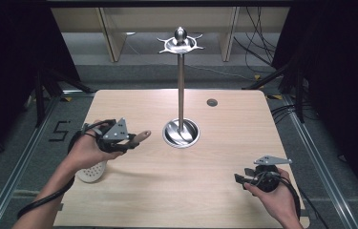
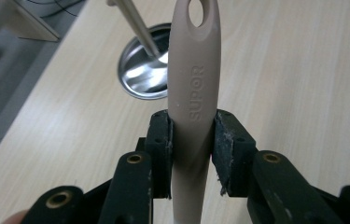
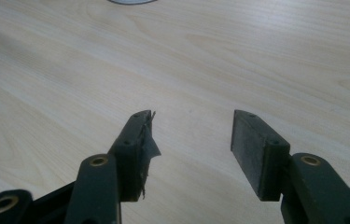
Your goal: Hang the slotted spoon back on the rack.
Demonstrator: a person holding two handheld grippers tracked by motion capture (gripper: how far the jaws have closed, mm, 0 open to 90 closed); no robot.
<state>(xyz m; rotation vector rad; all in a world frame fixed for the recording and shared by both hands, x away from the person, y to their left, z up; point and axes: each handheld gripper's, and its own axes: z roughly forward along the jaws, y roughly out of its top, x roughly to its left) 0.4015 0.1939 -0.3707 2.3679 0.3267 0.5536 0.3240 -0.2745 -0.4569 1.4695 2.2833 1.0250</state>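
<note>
Right, the left gripper has its jaws pinching the beige utensil handle above the surface's left side, hanging hole aimed at the hook stand, likely for hanging. The right gripper waits, jaws spread, near the front right corner.

The high view is looking forward and down over the whole tabletop. Both gripper views are skimming it closely, each catching the steel stand base ahead.
</note>
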